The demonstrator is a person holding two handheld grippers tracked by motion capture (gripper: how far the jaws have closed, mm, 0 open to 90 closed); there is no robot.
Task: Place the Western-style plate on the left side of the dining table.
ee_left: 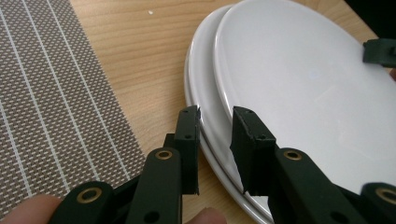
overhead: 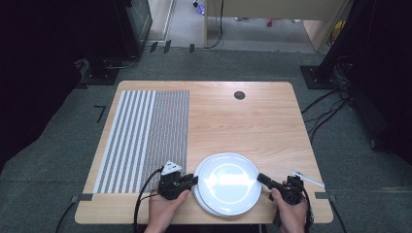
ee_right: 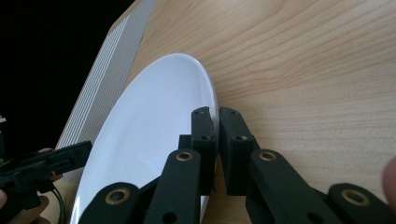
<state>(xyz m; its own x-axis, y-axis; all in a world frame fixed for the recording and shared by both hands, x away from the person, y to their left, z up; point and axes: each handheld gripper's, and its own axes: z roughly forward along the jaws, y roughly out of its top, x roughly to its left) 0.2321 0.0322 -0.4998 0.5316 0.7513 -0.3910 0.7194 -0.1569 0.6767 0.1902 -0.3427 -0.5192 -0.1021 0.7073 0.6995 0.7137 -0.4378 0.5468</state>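
Two white plates sit stacked near the table's front edge. The top plate (overhead: 228, 182) (ee_left: 303, 84) (ee_right: 154, 130) lies shifted a little up and right of the lower plate (overhead: 198, 195) (ee_left: 203, 70). At the stack's left side, my left gripper (overhead: 194, 180) (ee_left: 215, 114) straddles the rim. Its outer jaw is against the lower plate's edge and its inner jaw is over the plates. My right gripper (overhead: 261, 178) (ee_right: 218, 114) is shut on the top plate's right rim, its jaws nearly together. Each gripper view shows the other gripper across the plates.
A grey striped placemat (overhead: 145, 136) (ee_left: 46, 93) covers the table's left part, close beside the left gripper. A small white pen-like object (overhead: 307, 177) lies by the right edge. A dark round hole (overhead: 239, 95) sits at the far middle. Bare wood (overhead: 243, 126) stretches beyond the plates.
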